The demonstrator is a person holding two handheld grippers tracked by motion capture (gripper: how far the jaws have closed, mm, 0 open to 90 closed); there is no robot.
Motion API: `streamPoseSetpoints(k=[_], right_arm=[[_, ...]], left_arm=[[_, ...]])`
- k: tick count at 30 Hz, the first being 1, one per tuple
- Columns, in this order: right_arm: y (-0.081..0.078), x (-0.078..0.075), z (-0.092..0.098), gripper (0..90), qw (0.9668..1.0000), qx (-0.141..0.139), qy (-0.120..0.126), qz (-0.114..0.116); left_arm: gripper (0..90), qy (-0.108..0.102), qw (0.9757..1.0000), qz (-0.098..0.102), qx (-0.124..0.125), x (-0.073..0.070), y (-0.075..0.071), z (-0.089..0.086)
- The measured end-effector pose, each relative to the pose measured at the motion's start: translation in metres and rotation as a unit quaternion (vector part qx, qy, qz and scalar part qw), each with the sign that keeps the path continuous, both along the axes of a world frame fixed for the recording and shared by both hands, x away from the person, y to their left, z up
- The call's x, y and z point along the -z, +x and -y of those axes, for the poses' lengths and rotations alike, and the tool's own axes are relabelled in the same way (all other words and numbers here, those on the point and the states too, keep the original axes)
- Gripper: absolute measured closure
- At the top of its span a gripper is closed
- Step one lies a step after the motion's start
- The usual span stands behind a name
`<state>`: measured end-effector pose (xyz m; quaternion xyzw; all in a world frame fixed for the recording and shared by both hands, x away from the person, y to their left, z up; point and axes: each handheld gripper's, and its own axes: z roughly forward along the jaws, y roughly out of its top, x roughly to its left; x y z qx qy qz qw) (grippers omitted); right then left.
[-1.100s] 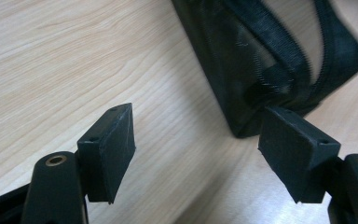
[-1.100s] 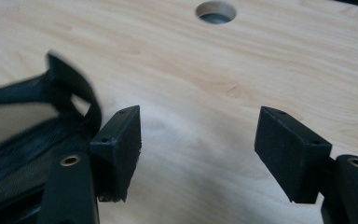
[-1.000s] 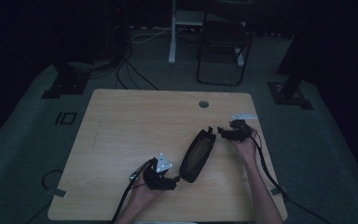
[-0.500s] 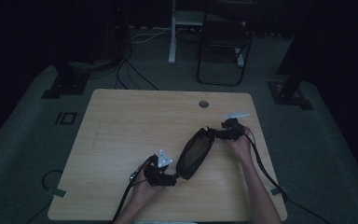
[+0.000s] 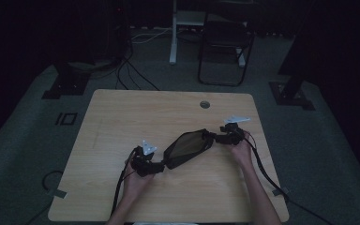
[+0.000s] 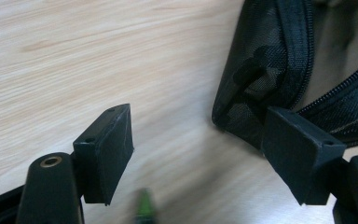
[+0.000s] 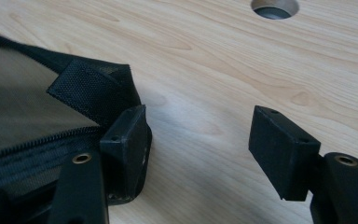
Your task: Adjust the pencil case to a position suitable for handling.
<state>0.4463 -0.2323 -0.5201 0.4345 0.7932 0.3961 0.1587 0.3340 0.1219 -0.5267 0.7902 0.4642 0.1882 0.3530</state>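
A black mesh zip pouch (image 5: 186, 148) lies slantwise on the wooden table (image 5: 122, 117). My left gripper (image 5: 155, 166) is at its near-left end. In the left gripper view the jaws of my left gripper (image 6: 200, 128) stand open, and the pouch's end (image 6: 261, 79) lies just beyond the right pad (image 6: 303, 156), not pinched. My right gripper (image 5: 215, 138) is at the far-right end. Its own view shows the right gripper (image 7: 196, 128) open, with the pouch's corner tab (image 7: 91, 91) resting against the left pad (image 7: 128, 140). The pouch's zip (image 7: 32, 140) runs along its edge.
A round cable hole (image 5: 205, 104) is in the table's far edge, also visible as the hole (image 7: 275, 7) ahead of the right gripper. A blurred green thing (image 6: 144, 210) lies under the left gripper. Cables trail from both grippers toward the front edge. A chair (image 5: 225, 42) stands behind the table.
The pouch has swung from nearly lengthwise to a flatter slant, its near end moving left. The left gripper moved up and left with it; the right gripper shifted slightly left.
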Motion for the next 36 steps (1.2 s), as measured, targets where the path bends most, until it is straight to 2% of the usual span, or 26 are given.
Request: streamPoseSetpoints(k=[4,7,13,15,20,23,26,27,31,32,36], right_arm=[[-0.004,0.001,-0.006,36.6,1.0000,-0.008,0.000,0.002],[-0.005,0.001,-0.011,36.1,0.9999,-0.014,0.001,0.003],[-0.002,0.002,-0.015,34.4,1.0000,-0.006,-0.001,0.003],[-0.003,0.002,-0.014,32.8,1.0000,0.000,-0.003,0.004],[-0.006,0.000,-0.005,32.3,0.9999,0.009,0.003,0.010],[-0.010,0.000,0.000,32.3,0.9999,0.009,-0.004,0.011],[-0.014,0.001,0.003,32.3,0.9999,0.009,-0.011,0.009],[-0.020,0.005,0.006,32.3,0.9994,0.010,-0.031,0.009],[-0.026,0.008,0.008,33.2,0.9993,0.013,-0.035,0.008],[-0.036,0.014,0.011,33.3,0.9989,0.017,-0.042,0.009],[-0.050,0.021,0.018,33.3,0.9985,0.024,-0.049,0.005]], left_arm=[[25.6,0.000,0.9998,0.003,-0.020,-0.001,0.004,-0.012],[29.2,0.000,0.9995,0.004,-0.031,-0.001,0.007,-0.018],[29.0,-0.003,0.9995,0.006,-0.031,0.000,0.009,-0.026],[28.4,-0.011,0.9995,0.008,-0.029,-0.001,0.008,-0.030],[28.7,-0.009,0.9996,0.014,-0.020,-0.004,0.003,-0.039],[28.9,-0.003,0.9996,0.021,-0.017,-0.005,0.000,-0.044],[32.1,-0.006,0.9997,0.024,-0.009,-0.007,-0.004,-0.048],[32.6,-0.001,0.9996,0.026,-0.006,-0.008,-0.006,-0.050],[34.5,0.002,0.9996,0.026,-0.002,-0.008,-0.008,-0.053],[37.6,0.003,0.9996,0.025,0.011,-0.010,-0.011,-0.059],[37.7,-0.001,0.9996,0.025,0.011,-0.011,-0.013,-0.065]])
